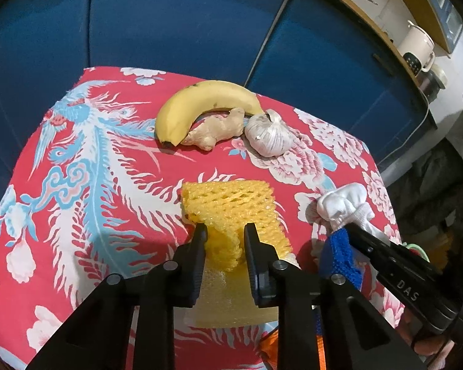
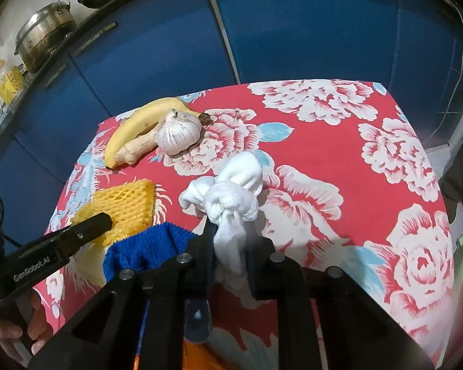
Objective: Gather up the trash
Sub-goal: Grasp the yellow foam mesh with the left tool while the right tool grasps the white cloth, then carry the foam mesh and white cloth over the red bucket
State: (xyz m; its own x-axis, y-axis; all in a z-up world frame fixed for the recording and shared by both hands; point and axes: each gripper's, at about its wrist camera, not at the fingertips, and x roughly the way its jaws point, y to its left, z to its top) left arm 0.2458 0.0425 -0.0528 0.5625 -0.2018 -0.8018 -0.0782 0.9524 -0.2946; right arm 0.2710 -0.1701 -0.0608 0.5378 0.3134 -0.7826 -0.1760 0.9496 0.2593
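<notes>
My left gripper (image 1: 225,232) is shut on a yellow foam fruit net (image 1: 231,203), pinching its near edge so it buckles between the fingers. The net also shows in the right wrist view (image 2: 126,206). My right gripper (image 2: 230,226) is shut on a crumpled white tissue wad (image 2: 231,194), also seen in the left wrist view (image 1: 342,205). A blue mesh piece (image 2: 148,248) lies just left of the right gripper, and shows in the left wrist view (image 1: 339,252) too.
A banana (image 1: 200,104), a ginger root (image 1: 219,129) and a garlic bulb (image 1: 268,135) lie together at the far side of the red floral tablecloth (image 1: 108,185). Blue cabinet doors (image 1: 169,30) stand behind. Pots (image 2: 46,34) sit on a counter.
</notes>
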